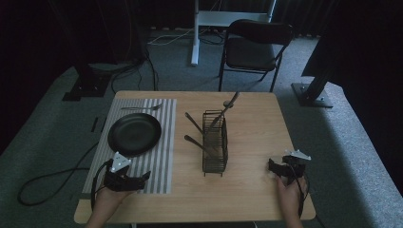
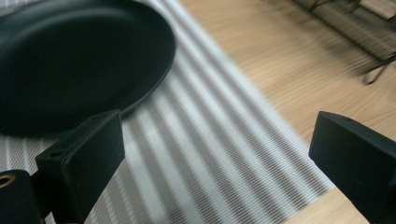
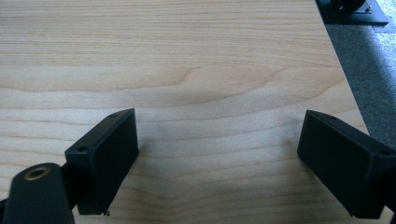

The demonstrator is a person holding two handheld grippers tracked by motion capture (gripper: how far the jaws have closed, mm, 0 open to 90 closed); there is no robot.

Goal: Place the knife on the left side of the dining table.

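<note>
At the near edge of the table (image 1: 247, 142), the left gripper (image 1: 142, 179) and right gripper (image 1: 272, 166) rest with jaws wide apart, empty. Nothing seems begun yet; the next move likely reaches to the cutlery (image 1: 223, 111) in the wire rack (image 1: 215, 142), right of the plate (image 1: 134, 134).

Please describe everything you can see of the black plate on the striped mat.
The plate is round, black and looks matte, with a shallow raised rim and nothing on it. It lies flat on the upper half of the grey striped mat, at the left of the table. A fork lies beyond it, apart from it. The left tongs are open, near its front edge, not touching it.
</note>
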